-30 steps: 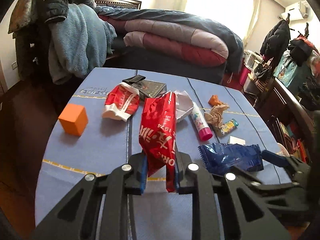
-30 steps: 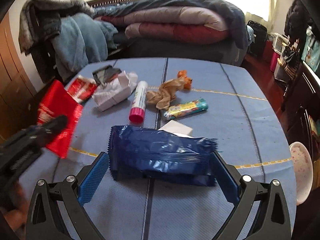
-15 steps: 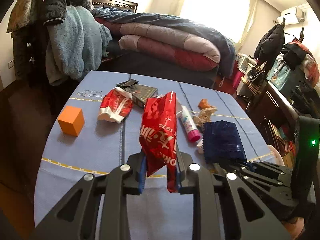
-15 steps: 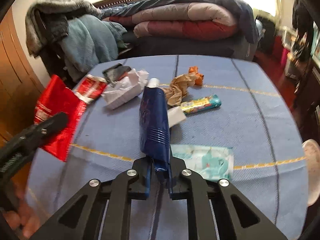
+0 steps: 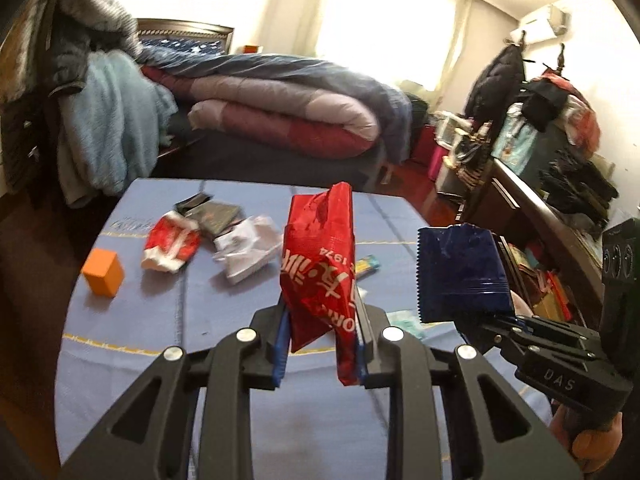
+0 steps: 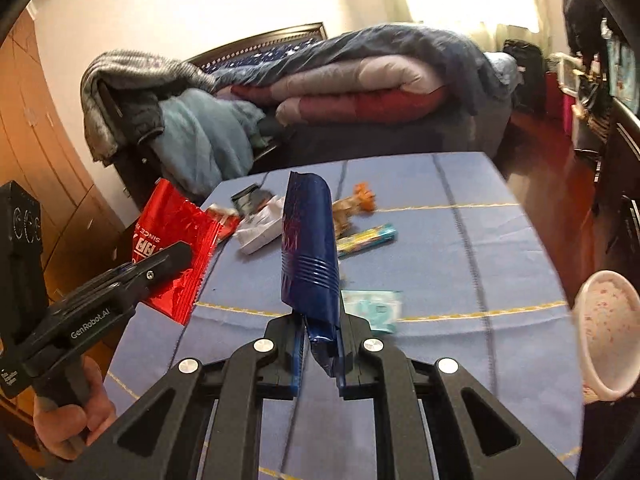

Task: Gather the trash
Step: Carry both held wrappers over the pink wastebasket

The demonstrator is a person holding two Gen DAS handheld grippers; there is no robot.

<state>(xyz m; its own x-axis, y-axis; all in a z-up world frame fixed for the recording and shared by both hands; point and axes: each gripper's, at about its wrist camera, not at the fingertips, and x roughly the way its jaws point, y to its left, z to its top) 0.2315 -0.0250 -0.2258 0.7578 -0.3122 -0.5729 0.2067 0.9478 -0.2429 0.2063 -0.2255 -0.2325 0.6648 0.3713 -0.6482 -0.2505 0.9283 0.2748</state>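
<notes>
Red foil fills the centre of the left wrist view: a red snack wrapper (image 5: 320,264) stands upright, pinched at its lower end between the closed-in jaws of the left gripper (image 5: 322,352). At the right of that same view, a dark blue wrapper (image 5: 460,272) is held up by the right gripper (image 5: 494,320), which comes in from the lower right corner. The right wrist view shows that blue wrapper edge-on at the centre of the frame, clamped narrowly at its lower end. Both wrappers are lifted clear of the blue tablecloth (image 6: 460,248). More litter lies on the cloth behind them: a red and white packet (image 5: 172,246) and crumpled white paper (image 5: 248,248) at centre left, a black packet (image 5: 214,214) above those, an orange cube (image 5: 103,273) at far left, a small colourful candy wrapper (image 6: 366,237), crumpled brown paper (image 6: 348,208) and a pale green packet (image 6: 374,308) lower centre. A pink speckled bowl (image 6: 604,336) sits at the right edge. Judging by this, the pick-up step is done for two pieces; the next move seems to be carrying both to a bin, which is not visible, then releasing them and returning for the rest.
</notes>
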